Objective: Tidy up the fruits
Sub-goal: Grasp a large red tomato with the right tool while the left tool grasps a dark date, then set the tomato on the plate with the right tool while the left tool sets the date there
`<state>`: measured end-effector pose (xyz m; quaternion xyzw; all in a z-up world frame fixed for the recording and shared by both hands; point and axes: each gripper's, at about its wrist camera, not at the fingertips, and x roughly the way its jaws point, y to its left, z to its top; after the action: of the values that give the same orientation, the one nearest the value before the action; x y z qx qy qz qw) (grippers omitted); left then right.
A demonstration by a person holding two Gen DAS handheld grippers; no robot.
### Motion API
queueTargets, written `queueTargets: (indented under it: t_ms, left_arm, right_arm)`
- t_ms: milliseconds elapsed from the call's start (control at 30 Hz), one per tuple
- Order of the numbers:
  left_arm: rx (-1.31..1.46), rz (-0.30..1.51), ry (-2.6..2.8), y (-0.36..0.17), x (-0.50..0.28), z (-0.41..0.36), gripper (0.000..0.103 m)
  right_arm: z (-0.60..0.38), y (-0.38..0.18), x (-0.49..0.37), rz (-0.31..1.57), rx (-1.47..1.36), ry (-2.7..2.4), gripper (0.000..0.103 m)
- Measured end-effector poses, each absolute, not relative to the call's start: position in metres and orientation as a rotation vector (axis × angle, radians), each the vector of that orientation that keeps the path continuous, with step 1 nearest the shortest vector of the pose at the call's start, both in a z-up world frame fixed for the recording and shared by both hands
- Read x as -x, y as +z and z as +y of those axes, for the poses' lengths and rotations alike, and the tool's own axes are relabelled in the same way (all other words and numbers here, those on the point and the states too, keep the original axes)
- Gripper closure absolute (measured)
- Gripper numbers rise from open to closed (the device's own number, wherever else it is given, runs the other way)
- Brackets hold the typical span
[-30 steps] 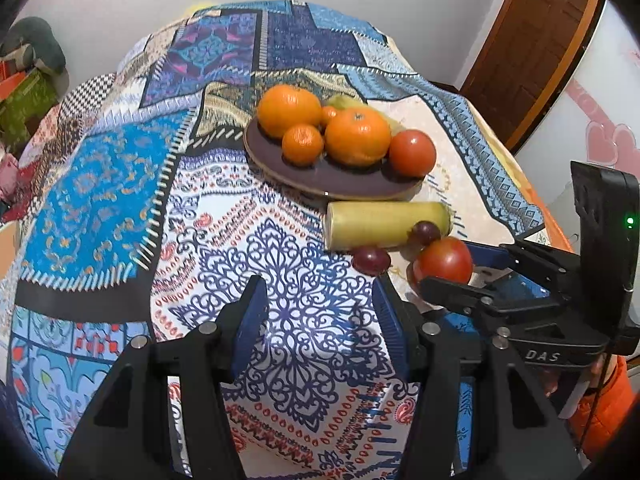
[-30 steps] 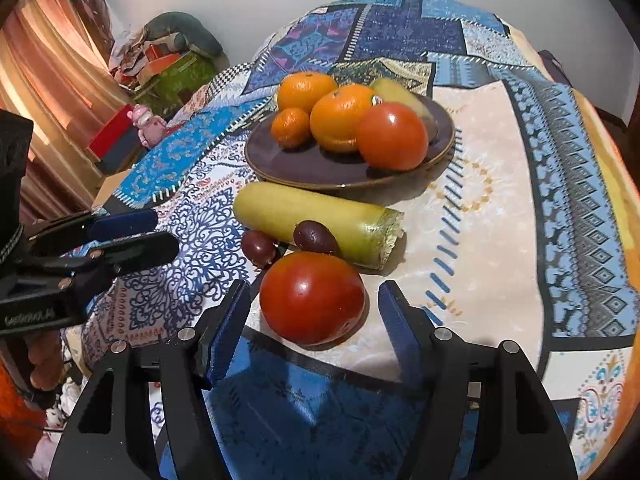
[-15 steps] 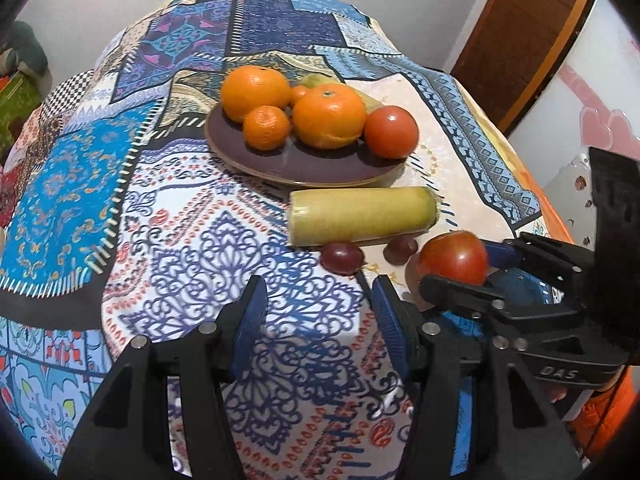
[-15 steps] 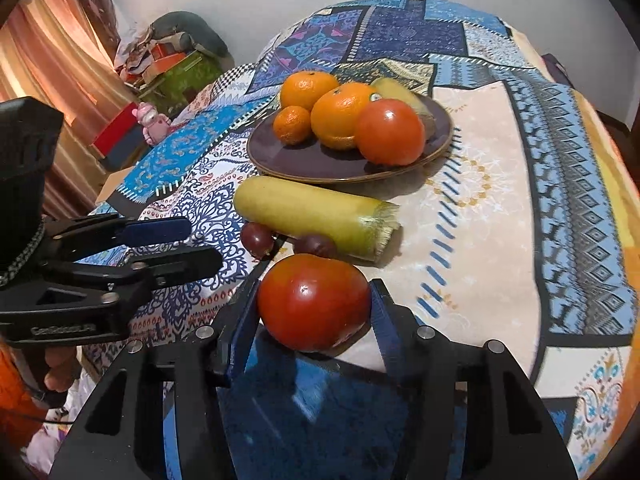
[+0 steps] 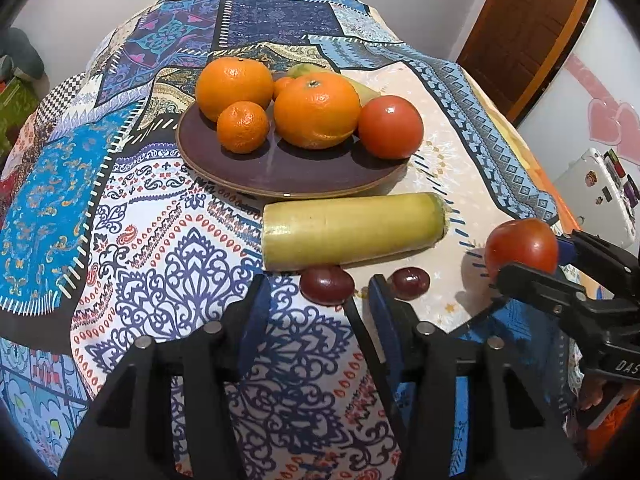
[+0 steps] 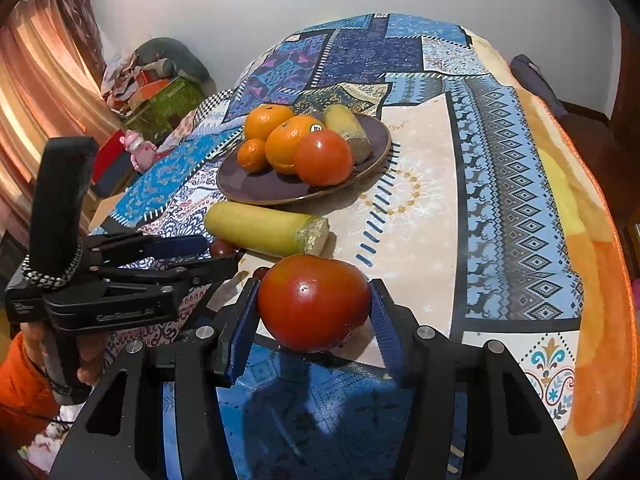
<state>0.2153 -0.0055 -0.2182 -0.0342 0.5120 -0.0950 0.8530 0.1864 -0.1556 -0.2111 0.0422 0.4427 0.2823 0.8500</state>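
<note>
My right gripper [image 6: 314, 316] is shut on a red tomato [image 6: 314, 302] and holds it above the cloth; it also shows in the left wrist view [image 5: 522, 246]. My left gripper [image 5: 318, 306] is open, its fingers on either side of a dark plum [image 5: 327, 285]. A second plum [image 5: 411, 283] lies just to the right. A yellow-green squash [image 5: 352, 230] lies behind them. A purple plate [image 5: 280, 168] holds three oranges, another tomato [image 5: 390, 127] and a partly hidden yellow fruit.
A patchwork cloth [image 5: 132, 216] covers the table. A wooden door [image 5: 536, 28] stands at the right. Clutter and a pink toy [image 6: 138, 152] sit beyond the table's left edge by the curtain [image 6: 36, 76].
My right gripper closed on the tomato and lifted it off the cloth. My left gripper moved forward to the nearer plum.
</note>
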Motion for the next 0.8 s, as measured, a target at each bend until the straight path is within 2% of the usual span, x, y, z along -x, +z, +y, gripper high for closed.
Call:
queueTargets:
  t_ms: [267, 500, 800]
  left_arm:
    - [0.050, 1.066, -0.218, -0.219, -0.214, -0.010, 0.075]
    - [0.044, 1.052, -0.216, -0.215, -0.211, -0.009, 0.075]
    - [0.084, 0.973, -0.189, -0.184, -0.208, 0.018, 0.075]
  right_arm:
    - [-0.152, -0.208, -0.189, 0.922, -0.104, 0.607, 0.053]
    - [-0.147, -0.203, -0.194, 0.913, -0.106, 0.617, 0.053]
    - [-0.119, -0.190, -0.210, 0.873, -0.080, 0.656, 0.053]
